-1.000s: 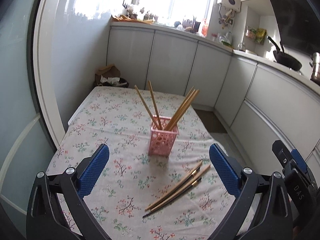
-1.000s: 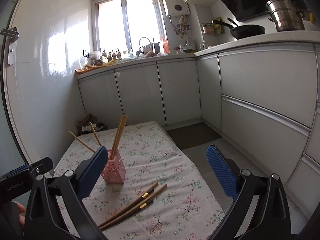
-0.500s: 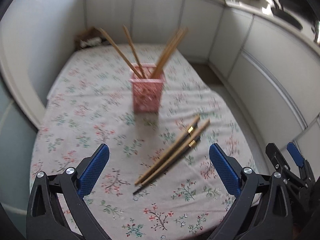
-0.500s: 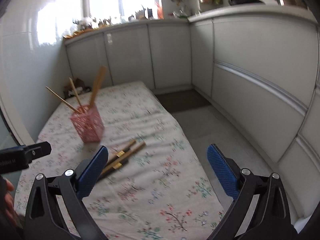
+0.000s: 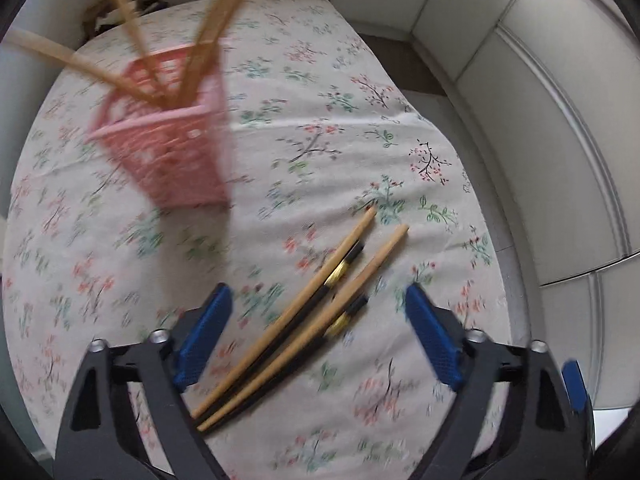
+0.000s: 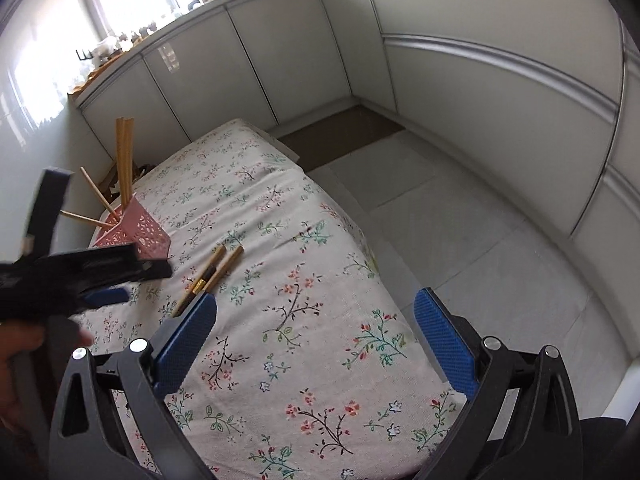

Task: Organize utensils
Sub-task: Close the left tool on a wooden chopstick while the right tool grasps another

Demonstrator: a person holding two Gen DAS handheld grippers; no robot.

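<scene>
Pink holder (image 5: 168, 152), floral cloth (image 5: 312, 128), blue fingers (image 5: 204, 336)

both grippers are held wide open and angled downward: left gripper (image 5: 316, 334), right gripper (image 6: 316, 338), nothing gripped between the pads.

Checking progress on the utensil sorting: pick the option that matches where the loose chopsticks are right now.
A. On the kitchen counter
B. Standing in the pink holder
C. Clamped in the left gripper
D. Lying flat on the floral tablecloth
D: the loose chopsticks lie flat on the floral tablecloth, between the open fingers of the left gripper, near the pink holder.
</scene>
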